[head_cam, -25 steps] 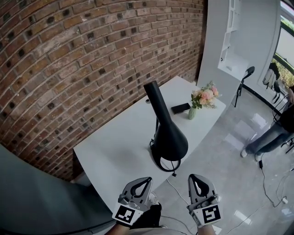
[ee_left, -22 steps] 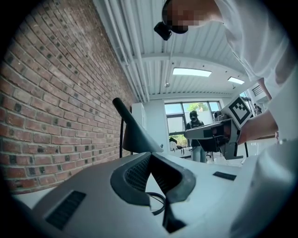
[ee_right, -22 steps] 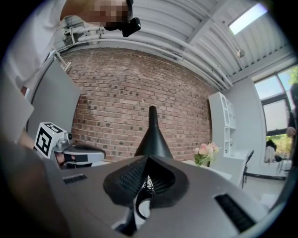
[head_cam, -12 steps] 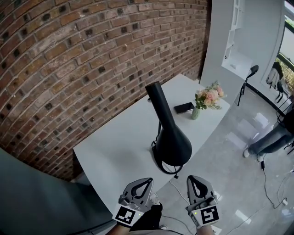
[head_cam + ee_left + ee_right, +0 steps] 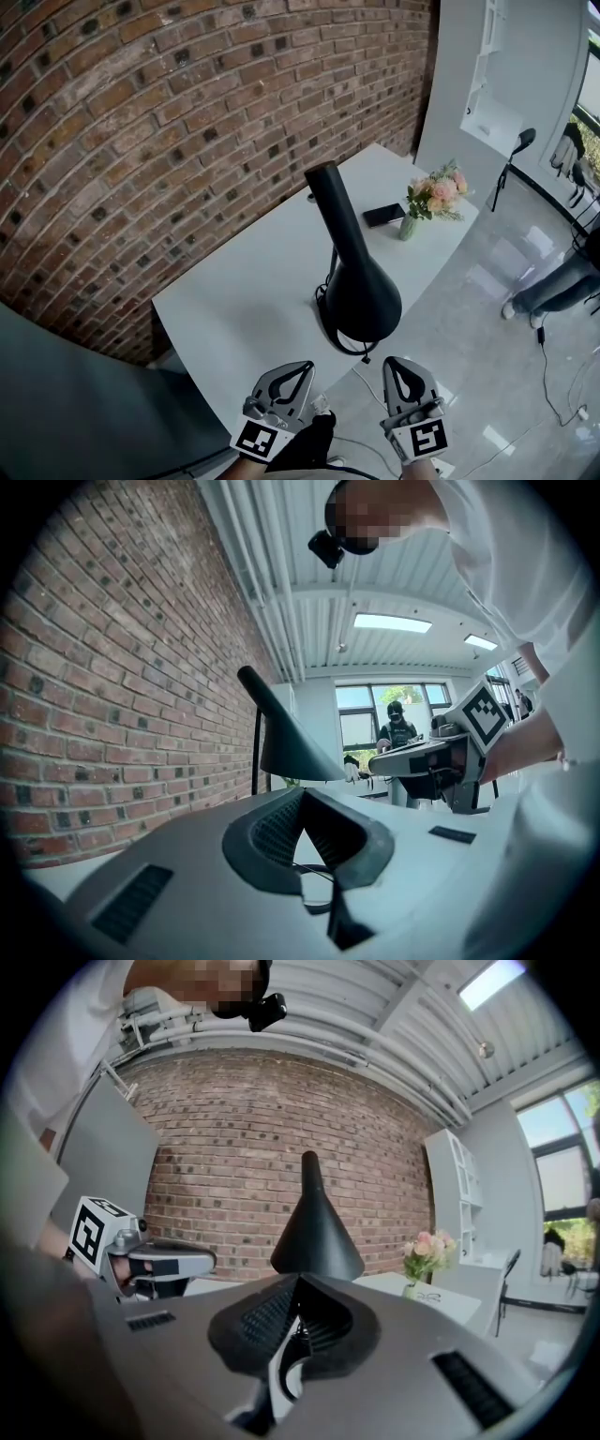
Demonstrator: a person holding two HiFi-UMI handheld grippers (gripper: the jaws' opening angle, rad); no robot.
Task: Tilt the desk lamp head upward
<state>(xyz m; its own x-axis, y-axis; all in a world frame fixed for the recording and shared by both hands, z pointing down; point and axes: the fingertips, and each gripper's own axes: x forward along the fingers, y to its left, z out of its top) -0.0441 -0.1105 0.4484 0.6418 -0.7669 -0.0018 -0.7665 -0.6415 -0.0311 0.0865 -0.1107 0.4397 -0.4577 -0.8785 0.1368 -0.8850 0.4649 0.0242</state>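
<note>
A black desk lamp (image 5: 361, 291) stands on the white desk (image 5: 244, 300). Its long cone head slopes down toward me, wide mouth lowest, over its round base near the desk's front edge. Both grippers hang below that edge, apart from the lamp. My left gripper (image 5: 301, 367) is shut with nothing in it, and so is my right gripper (image 5: 400, 362). The left gripper view has the lamp (image 5: 286, 738) ahead, past my left gripper (image 5: 302, 794). In the right gripper view the lamp (image 5: 314, 1227) rises just beyond my right gripper (image 5: 298, 1283).
A small vase of pink flowers (image 5: 433, 199) and a flat black item (image 5: 384, 215) sit at the desk's far end. A brick wall (image 5: 169, 141) backs the desk. The lamp's cable (image 5: 367, 380) trails to the floor. A person (image 5: 558, 281) stands at the right.
The head view has shifted slightly, so the lamp and desk sit a bit further right in the picture. Both grippers stay shut in the same low place.
</note>
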